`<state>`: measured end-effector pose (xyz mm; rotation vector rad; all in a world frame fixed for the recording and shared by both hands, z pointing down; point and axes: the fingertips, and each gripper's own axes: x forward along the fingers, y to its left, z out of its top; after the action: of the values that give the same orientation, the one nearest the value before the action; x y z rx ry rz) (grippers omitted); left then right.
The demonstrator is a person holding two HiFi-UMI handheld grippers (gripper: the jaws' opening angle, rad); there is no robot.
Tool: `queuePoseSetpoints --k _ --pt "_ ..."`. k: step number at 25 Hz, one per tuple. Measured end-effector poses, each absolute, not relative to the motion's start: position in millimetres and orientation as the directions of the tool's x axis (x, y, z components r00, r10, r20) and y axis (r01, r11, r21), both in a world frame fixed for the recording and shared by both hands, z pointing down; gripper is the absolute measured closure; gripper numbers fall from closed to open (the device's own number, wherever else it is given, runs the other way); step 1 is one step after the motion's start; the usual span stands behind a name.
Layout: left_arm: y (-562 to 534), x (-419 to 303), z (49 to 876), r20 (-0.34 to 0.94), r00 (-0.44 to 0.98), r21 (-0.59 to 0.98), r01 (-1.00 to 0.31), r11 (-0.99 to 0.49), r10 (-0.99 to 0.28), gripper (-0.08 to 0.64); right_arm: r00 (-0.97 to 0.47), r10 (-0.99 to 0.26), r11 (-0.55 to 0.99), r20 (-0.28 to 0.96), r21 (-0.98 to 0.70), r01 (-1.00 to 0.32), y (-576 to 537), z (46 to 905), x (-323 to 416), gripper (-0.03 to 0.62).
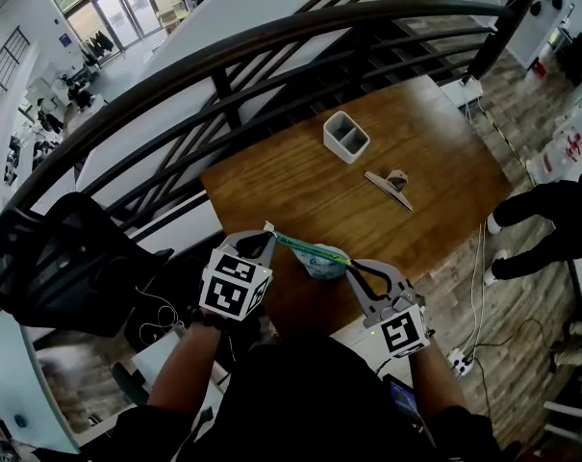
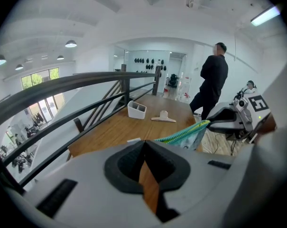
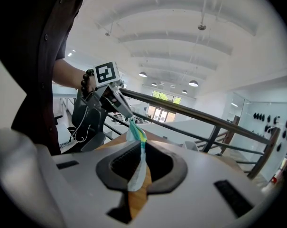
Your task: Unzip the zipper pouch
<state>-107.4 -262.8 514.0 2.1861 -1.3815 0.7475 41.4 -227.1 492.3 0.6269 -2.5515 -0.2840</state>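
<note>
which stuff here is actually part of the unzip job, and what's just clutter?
In the job:
zipper pouch, stretched between the left gripper and right gripper, both shut on it.

Lying about:
white divided holder and beige clip, both on the wooden table
black chair

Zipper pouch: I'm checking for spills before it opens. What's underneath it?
The pouch, stretched between the left gripper and right gripper, hangs over the wooden table. The spot directly beneath is hidden by it.

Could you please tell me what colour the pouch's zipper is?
The zipper is green with yellow, clearest in the left gripper view.
</note>
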Motion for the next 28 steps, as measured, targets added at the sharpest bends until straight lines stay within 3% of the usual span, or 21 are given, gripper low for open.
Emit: queuePoseSetpoints --k 17,21,28 --pt "-304 -95 494 0.52 0.398 0.109 -0.908 -0.404 -0.755 0.543 -0.683 -0.618 0.786 0.389 0.315 -0.532 -292 501 57 0.553" --pt "-297 -84 505 0.54 0.459 0.158 -0.879 -0.451 -0.706 0.465 -0.609 -0.665 0.742 0.433 0.282 -0.609 -304 519 76 0.495" --pt "-280 -97 522 0.559 0.451 0.184 -0.886 -0.426 -0.696 0.457 -0.595 -0.676 0.73 0.435 0.283 -0.622 -295 522 85 0.488"
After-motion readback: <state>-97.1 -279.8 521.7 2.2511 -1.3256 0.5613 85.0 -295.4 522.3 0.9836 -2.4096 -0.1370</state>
